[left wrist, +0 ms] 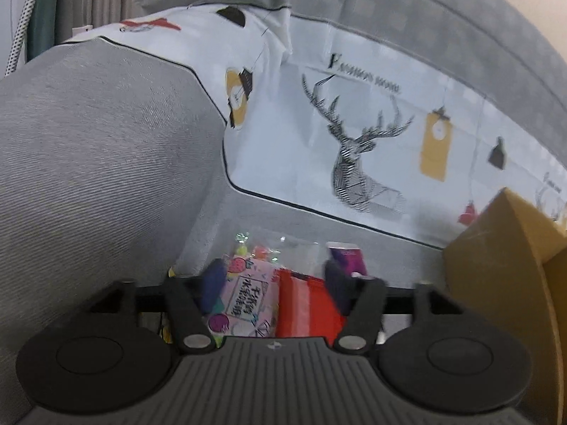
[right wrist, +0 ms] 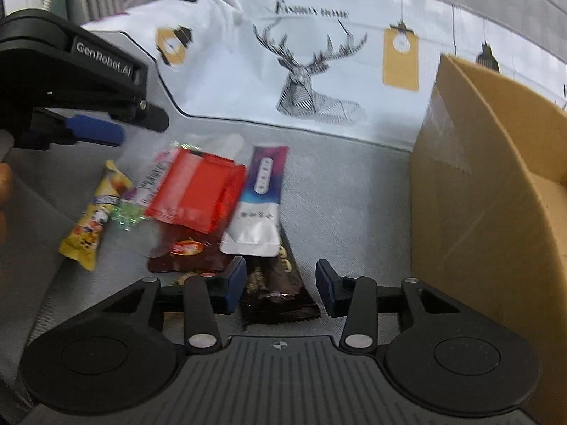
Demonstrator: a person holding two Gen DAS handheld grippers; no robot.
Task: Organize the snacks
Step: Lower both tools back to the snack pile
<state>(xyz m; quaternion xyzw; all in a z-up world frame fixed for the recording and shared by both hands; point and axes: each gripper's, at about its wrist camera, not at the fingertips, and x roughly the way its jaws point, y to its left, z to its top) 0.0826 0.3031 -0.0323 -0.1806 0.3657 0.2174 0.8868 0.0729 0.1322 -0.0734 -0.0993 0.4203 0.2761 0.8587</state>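
- My left hand-held gripper hangs with its jaws spread and nothing clamped, over the pink strawberry-print packet and the red foil pouch at the sofa's inner corner.
- My right hand-held gripper stands part-open too, straddling but not pinching a dark glossy wrapper on the seat.
- The snacks lie in a loose overlapping heap on the grey woven sofa seat: a crinkled yellow sachet, the flat red pouch, a slim purple-and-white sachet, a clear bag of sweets.
- The cardboard box, stiff, flaps up, waits just to the right.
- I judge this to be the picking stage; next, each gripper must drop lower and close on one slippery packet edge without dragging its neighbours.
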